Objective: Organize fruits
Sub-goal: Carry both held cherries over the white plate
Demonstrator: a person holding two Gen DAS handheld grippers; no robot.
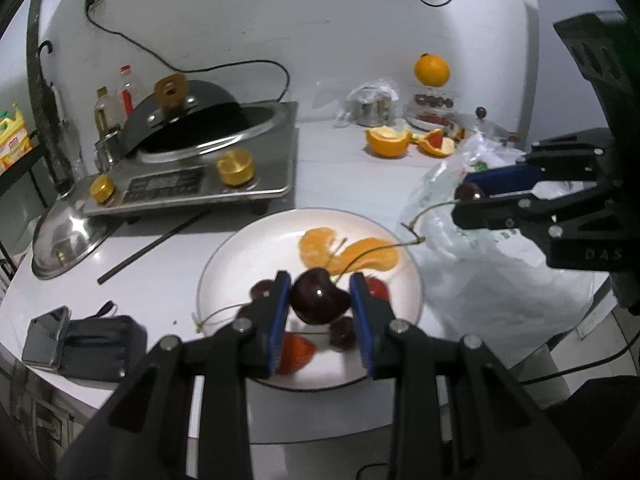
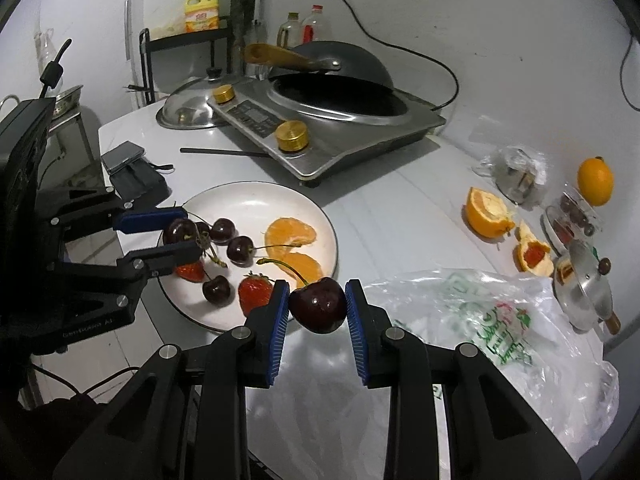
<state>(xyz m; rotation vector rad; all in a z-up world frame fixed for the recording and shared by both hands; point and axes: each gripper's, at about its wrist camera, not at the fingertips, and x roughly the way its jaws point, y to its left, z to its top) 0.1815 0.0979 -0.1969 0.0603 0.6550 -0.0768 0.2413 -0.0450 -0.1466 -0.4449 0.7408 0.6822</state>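
A white plate (image 1: 228, 252) (image 2: 248, 200) carries two orange segments (image 1: 318, 244) (image 2: 290, 233), loose dark cherries (image 2: 240, 249) and two strawberries (image 2: 254, 294). My left gripper (image 1: 320, 285) hangs over the plate's near half, shut on a dark cherry (image 1: 320, 300) whose stem points up and right. From the right wrist view the left gripper (image 2: 188, 232) is over the plate's left edge with that cherry (image 2: 178, 232). My right gripper (image 2: 317, 286) is shut on another dark cherry (image 2: 318, 312), just right of the plate. The left wrist view shows this right gripper (image 1: 466, 200) with its cherry (image 1: 469, 191).
An induction cooker with a wok (image 1: 192, 184) (image 2: 320, 120) stands behind the plate, with a steel lid (image 1: 68, 236) and a black chopstick (image 1: 152, 246) beside it. A crumpled plastic bag (image 2: 500, 320) lies right of the plate. Orange peels (image 2: 486, 214), a whole orange (image 2: 595, 182) and a small pot (image 2: 588, 292) sit at the far right.
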